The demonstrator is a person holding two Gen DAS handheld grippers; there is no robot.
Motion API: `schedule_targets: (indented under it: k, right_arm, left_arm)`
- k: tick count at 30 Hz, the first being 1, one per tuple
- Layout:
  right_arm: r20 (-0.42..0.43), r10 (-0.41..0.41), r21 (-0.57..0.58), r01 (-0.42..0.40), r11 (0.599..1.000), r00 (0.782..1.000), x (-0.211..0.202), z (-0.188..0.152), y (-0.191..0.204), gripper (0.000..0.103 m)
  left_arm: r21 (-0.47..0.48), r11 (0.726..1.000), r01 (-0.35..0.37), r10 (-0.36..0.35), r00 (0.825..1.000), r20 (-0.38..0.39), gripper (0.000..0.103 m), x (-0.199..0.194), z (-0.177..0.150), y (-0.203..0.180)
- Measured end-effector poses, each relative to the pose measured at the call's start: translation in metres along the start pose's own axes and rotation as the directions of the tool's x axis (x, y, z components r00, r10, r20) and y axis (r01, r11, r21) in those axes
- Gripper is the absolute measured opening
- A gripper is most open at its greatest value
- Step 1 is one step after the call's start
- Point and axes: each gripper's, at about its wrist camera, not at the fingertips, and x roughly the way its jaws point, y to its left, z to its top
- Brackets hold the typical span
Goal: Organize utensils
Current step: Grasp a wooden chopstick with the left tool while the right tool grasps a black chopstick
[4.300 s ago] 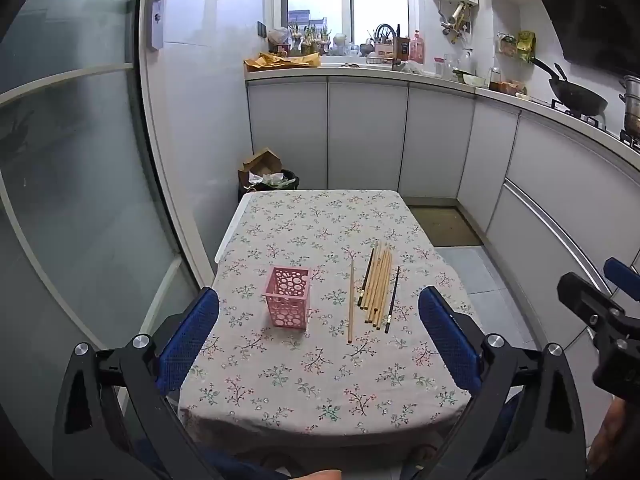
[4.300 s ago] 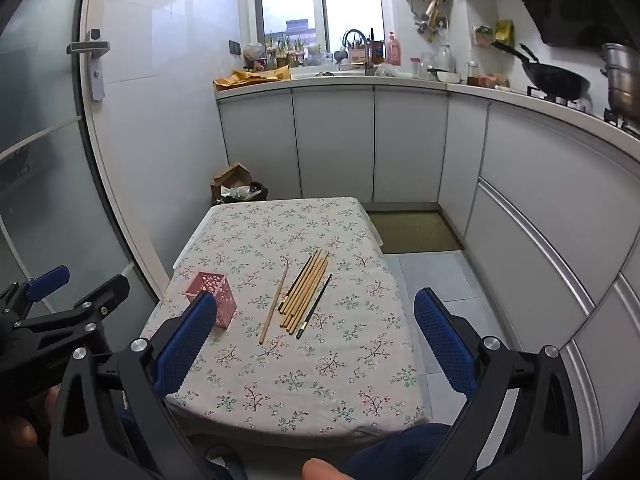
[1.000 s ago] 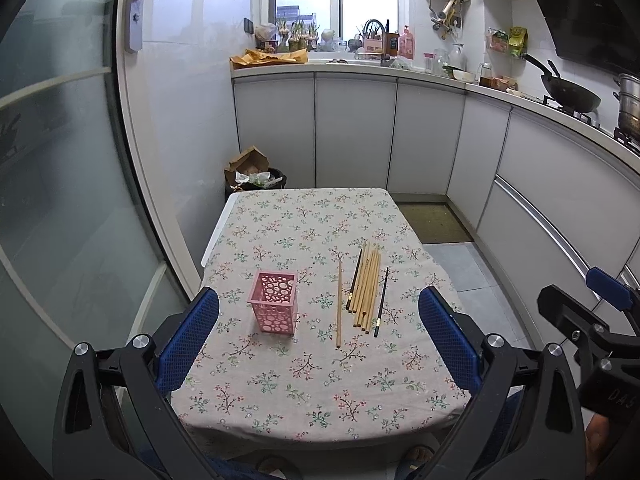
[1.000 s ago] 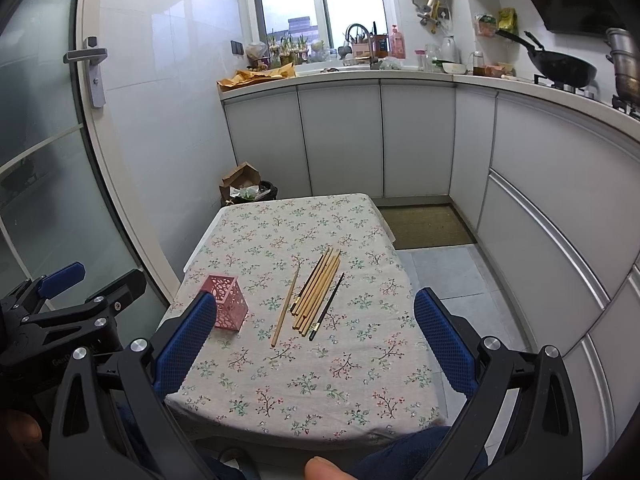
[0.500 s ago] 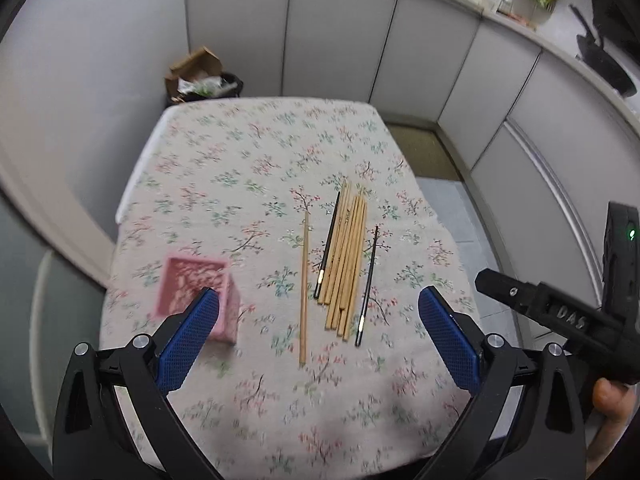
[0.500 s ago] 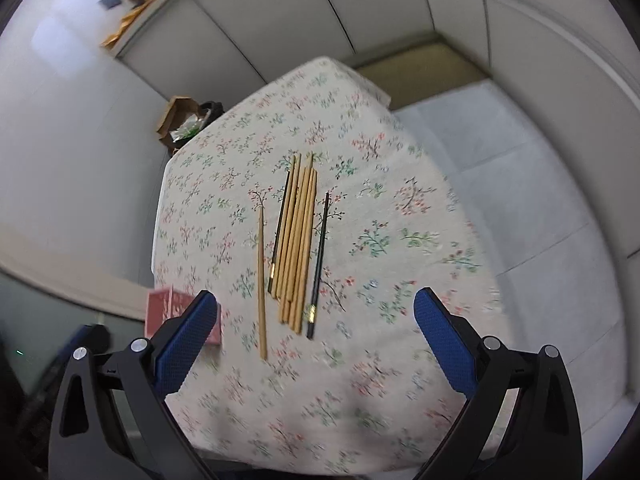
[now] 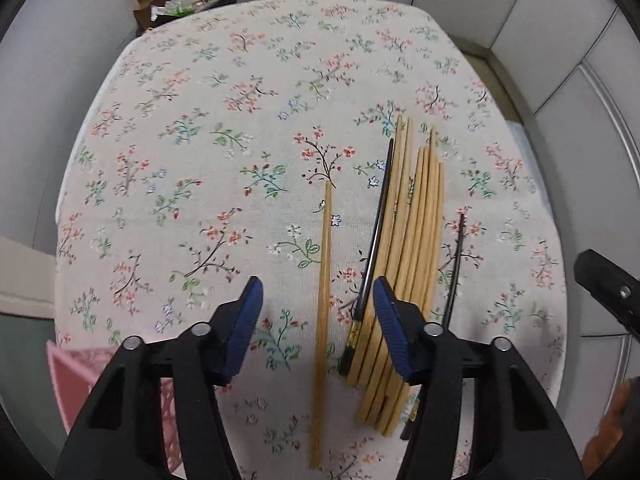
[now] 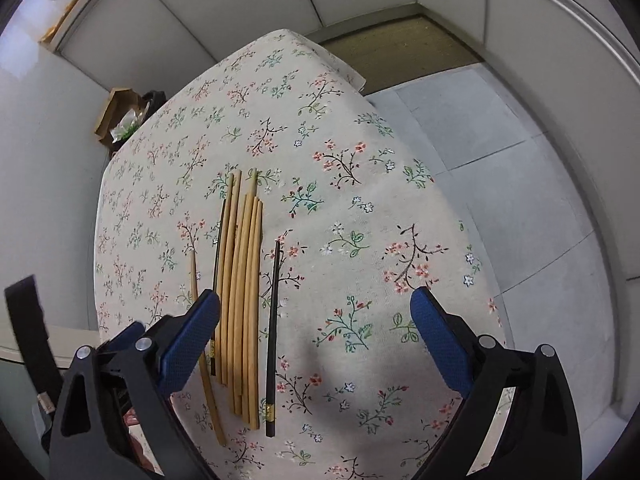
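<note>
Hovering over the floral tablecloth [image 7: 224, 128], we carry the left gripper [image 7: 318, 312] pointed steeply down; its jaws have just been closing to a middling gap, with the lone bamboo chopstick [image 7: 325, 280] lying between them, pads not yet pressing it. At five o'clock of that gap, the right-hand blue pad sits over the bamboo bundle [image 7: 416, 248] and the black chopstick [image 7: 374, 240] beside it. We keep the right gripper [image 8: 316, 336] spread wide and holding nothing, with the second black chopstick [image 8: 273, 336] lying under its gap. The pink basket [image 7: 76, 372] waits at eight o'clock. Closing now, we judge, could snag the black chopstick along with the lone one, or roll it away.
</note>
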Motion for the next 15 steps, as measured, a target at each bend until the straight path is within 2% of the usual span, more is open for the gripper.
schedule_targets:
  k: [3,7,10,12,14,15]
  right_arm:
    - [-0.014,-0.002,-0.009,0.002,1.0,1.0,0.009,0.002,0.002,0.084]
    - [-0.026,0.001,0.002,-0.001,1.0,1.0,0.014,0.003,-0.001,0.077]
    - [-0.032,0.015,-0.006,-0.015,1.0,0.999,0.016,0.003,0.002,0.075]
    - [-0.043,0.029,-0.002,-0.029,1.0,0.999,0.02,0.002,0.002,0.066]
    - [-0.072,0.031,0.001,-0.031,1.0,0.997,0.028,0.001,0.002,0.046]
    - [-0.082,0.032,0.001,-0.032,1.0,0.996,0.032,0.001,0.002,0.043]
  left_arm:
    - [-0.003,1.0,-0.009,0.009,0.999,-0.039,0.035,0.019,0.003,-0.001]
    - [-0.008,1.0,-0.028,0.027,0.997,-0.076,0.025,0.037,0.006,0.002]
    - [-0.001,1.0,0.011,-0.011,0.995,-0.094,0.014,0.046,0.006,0.0]
    - [0.031,0.999,0.024,-0.021,0.997,-0.076,0.006,0.044,0.004,-0.007]
    - [0.006,0.998,0.069,-0.068,0.995,-0.074,0.006,0.044,0.002,-0.006]
    - [-0.004,0.997,0.082,-0.082,0.994,-0.075,0.006,0.043,0.001,-0.006]
